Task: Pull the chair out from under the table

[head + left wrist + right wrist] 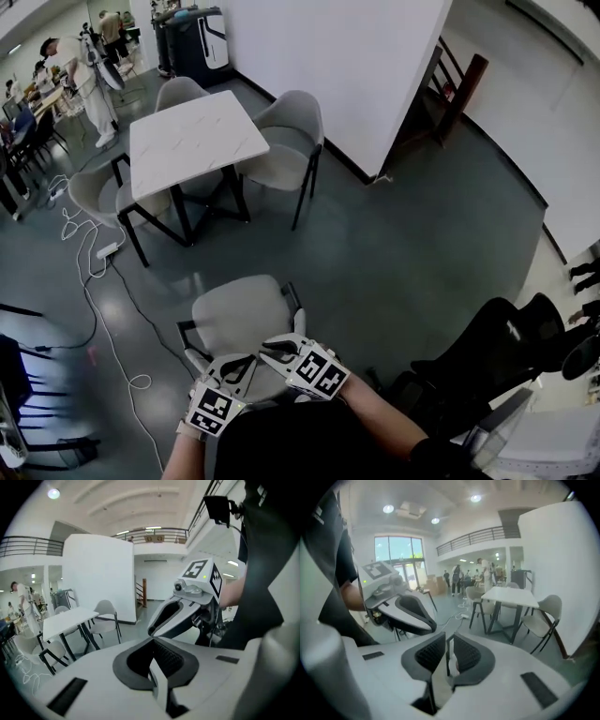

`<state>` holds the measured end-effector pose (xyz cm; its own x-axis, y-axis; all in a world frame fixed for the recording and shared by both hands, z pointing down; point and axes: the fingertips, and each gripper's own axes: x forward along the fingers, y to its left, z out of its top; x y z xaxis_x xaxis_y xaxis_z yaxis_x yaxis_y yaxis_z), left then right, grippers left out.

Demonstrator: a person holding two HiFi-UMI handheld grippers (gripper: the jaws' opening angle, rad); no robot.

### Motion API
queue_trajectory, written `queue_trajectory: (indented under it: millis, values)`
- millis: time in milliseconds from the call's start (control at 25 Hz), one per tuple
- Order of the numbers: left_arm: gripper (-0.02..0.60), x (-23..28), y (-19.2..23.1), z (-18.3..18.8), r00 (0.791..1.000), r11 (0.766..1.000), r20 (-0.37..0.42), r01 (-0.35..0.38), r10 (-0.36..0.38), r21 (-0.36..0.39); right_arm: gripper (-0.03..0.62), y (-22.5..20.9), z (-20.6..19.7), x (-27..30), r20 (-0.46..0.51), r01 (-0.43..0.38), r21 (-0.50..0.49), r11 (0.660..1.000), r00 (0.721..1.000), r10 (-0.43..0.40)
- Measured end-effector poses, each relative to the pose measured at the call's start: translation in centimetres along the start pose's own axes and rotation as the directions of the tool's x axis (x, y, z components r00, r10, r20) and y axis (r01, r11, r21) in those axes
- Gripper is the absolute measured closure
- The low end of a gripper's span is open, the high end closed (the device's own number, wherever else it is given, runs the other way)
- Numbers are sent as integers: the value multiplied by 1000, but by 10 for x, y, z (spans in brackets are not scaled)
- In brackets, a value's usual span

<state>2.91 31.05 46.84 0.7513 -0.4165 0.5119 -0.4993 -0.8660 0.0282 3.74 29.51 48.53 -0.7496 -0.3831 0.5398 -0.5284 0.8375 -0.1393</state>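
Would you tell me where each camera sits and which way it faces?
Head view: on the head, steeply down at the chair and table; both forearms, left gripper, right gripper show.
Left gripper view: on that gripper, along its jaws toward the table; right gripper and arm at right.
Right gripper view: likewise, toward the table; left gripper at left.
All three share the table.
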Motion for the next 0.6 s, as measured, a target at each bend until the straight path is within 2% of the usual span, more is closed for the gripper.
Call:
queue_trajectory:
  millis: [120, 240, 320, 480, 600]
  values:
    - [577, -19, -3, 49, 989, 1000, 145, 4, 0, -24, 545, -3, 38, -23, 124, 54, -5, 999, 991, -53]
    - [577, -37, -8, 88, 963, 999, 269, -1, 10, -35, 551, -6, 66, -44, 218, 102, -8, 995, 971, -98]
    - [577, -46, -9, 108, 942, 996, 334, -3, 32, -84, 554, -8, 82, -59, 283, 119, 26, 993, 951, -121]
    - [577, -53, -19, 129, 922, 990, 386, 24, 30, -136, 559, -8, 109, -88, 375, 128, 99, 987, 914, -156]
    - [577, -61, -22, 137, 911, 986, 408, 10, 60, -169, 559, -8, 123, -106, 434, 151, 137, 979, 879, -196]
